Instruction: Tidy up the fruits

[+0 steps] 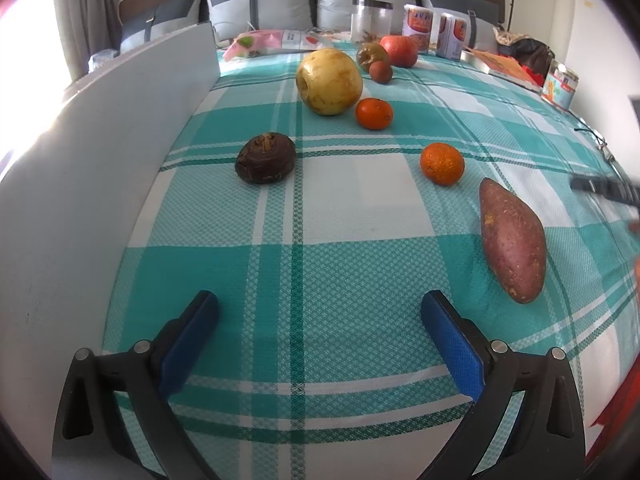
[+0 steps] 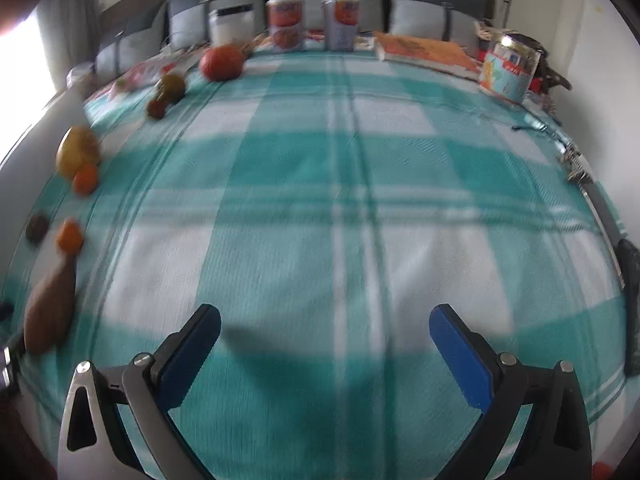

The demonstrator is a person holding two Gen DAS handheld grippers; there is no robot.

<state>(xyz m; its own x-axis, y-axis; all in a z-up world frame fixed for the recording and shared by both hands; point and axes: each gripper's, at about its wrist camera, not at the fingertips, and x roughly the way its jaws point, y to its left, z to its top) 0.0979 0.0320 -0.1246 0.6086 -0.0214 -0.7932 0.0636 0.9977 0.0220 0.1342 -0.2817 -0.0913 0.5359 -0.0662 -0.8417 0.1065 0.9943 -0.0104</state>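
**A:** ok so what's seen closest in?

**B:** Nearest, the left gripper (image 1: 319,312) is held with its blue pads spread wide, nothing gripped, only the teal plaid cloth (image 1: 344,216) is seen between them. Same for the right gripper (image 2: 325,326): jaws wide apart, nothing held, and that view is blurred tbh.

**A:** and the fruit?

**B:** In the left view a sweet potato (image 1: 512,240) is laid lengthwise just ahead on the right. Further on, a tangerine (image 1: 442,163) is found near its far tip, and a dark brown root (image 1: 265,157) is set off to the left, well apart from it. Behind those, a second tangerine (image 1: 374,113) is parked just beside a big yellow pear (image 1: 329,81). Farther still, a small brown fruit (image 1: 380,72), a greenish apple (image 1: 372,55) and a red apple (image 1: 398,50) are bunched together.

**A:** anything in the way?

**B:** A white board (image 1: 104,152) is stood upright along the left side of the cloth. At the far edge a clear jar (image 1: 371,20) and printed cans (image 1: 418,24) are lined up, with a book (image 1: 502,66) and another tin (image 1: 560,82) off to the right. Grey pillows (image 1: 256,0) are propped behind everything.
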